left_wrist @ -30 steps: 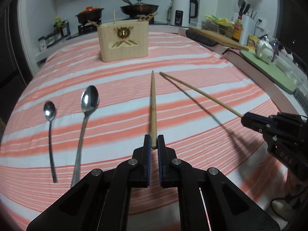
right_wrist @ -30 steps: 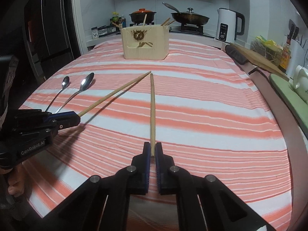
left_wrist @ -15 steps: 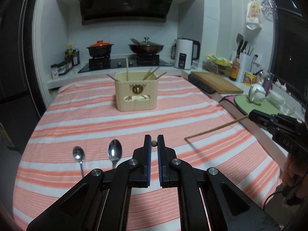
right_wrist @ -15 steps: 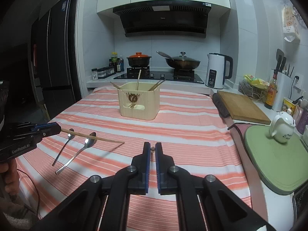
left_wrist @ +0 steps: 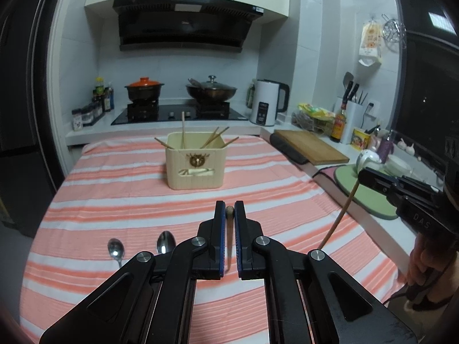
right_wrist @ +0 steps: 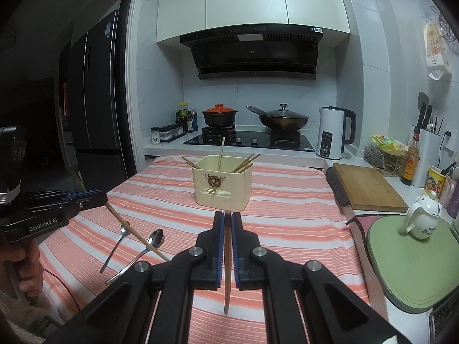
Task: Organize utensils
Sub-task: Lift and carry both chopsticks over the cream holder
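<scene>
My left gripper (left_wrist: 229, 209) is shut on a wooden chopstick (left_wrist: 229, 229) that hangs down and back from the jaws, above the striped table. My right gripper (right_wrist: 227, 218) is shut on a second chopstick (right_wrist: 227, 258), also pointing down. Each gripper shows in the other's view: the left gripper (right_wrist: 94, 197) with its chopstick (right_wrist: 134, 233), the right gripper (left_wrist: 364, 176) with its chopstick (left_wrist: 338, 218). A cream utensil holder (left_wrist: 196, 163) with several chopsticks stands mid-table, beyond both grippers; it also shows in the right wrist view (right_wrist: 222, 183). Two spoons (right_wrist: 126, 246) lie at the left.
A striped cloth covers the table (left_wrist: 114, 200). A cutting board (right_wrist: 367, 186), green mat (right_wrist: 413, 261) and white teapot (right_wrist: 423, 216) sit on the right counter. A stove with pots (left_wrist: 178, 109) and a kettle (left_wrist: 266, 101) stand behind.
Both grippers have lifted their chopsticks off the table and tilted up. The chopsticks swung from lying forward on the cloth to hanging down from the jaws.
</scene>
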A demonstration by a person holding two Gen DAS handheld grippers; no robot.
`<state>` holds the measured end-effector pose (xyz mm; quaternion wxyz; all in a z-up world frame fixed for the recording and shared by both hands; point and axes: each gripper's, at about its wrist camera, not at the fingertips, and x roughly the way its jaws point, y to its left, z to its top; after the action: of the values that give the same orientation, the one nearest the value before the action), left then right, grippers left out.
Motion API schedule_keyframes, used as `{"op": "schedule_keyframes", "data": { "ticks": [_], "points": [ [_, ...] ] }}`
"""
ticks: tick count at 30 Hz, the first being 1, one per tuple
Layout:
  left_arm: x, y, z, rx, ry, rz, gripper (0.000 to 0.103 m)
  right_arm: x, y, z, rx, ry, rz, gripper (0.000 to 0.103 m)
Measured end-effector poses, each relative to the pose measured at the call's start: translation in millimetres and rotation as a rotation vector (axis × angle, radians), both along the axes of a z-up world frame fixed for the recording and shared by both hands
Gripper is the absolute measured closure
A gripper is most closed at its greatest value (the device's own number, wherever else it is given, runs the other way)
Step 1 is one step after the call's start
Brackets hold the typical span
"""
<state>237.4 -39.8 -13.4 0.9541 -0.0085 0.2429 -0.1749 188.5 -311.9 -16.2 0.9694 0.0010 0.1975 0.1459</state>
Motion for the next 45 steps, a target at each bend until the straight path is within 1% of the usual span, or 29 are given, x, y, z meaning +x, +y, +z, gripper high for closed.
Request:
{"op": "schedule_keyframes", "data": {
  "ticks": [3, 13, 19, 22, 28, 31, 35, 40, 45],
  "points": [
    [-0.9, -1.9, 5.1, 0.006, 0.0, 0.003, 0.099, -0.3, -0.9, 5.4, 0.015, -0.009, 0.01, 0.098],
    [2.2, -4.1, 6.0, 0.042, 0.008, 0.027, 0.099, 1.0, -3.2, 16.8, 0.025, -0.032, 0.019, 0.098],
    [3.8, -7.2, 6.3, 0.054, 0.009, 0.028, 0.099, 3.5, -3.0, 18.7, 0.027, -0.032, 0.019, 0.098],
    [6.2, -6.0, 7.2, 0.044, 0.02, 0.015, 0.099, 6.8, -2.5, 19.7, 0.03, -0.025, 0.026, 0.098],
    [21.2, -2.4, 16.5, -0.004, 0.057, -0.04, 0.099, 22.3, 1.6, 24.0, 0.05, 0.009, 0.073, 0.098],
    [34.5, -0.4, 27.3, -0.017, 0.056, -0.053, 0.099, 35.6, 6.0, 28.8, 0.052, 0.016, 0.095, 0.098],
    [57.5, 4.0, 50.3, -0.021, 0.032, -0.054, 0.099, 58.1, 11.2, 42.6, 0.05, -0.003, 0.109, 0.098],
    [95.1, 13.2, 89.7, -0.044, -0.029, -0.029, 0.099, 93.2, 16.2, 74.8, 0.055, -0.08, 0.105, 0.098],
    [148.3, 23.5, 125.6, -0.069, -0.109, 0.051, 0.099, 146.1, 26.0, 109.2, 0.072, -0.173, 0.093, 0.098]
  ]
}}
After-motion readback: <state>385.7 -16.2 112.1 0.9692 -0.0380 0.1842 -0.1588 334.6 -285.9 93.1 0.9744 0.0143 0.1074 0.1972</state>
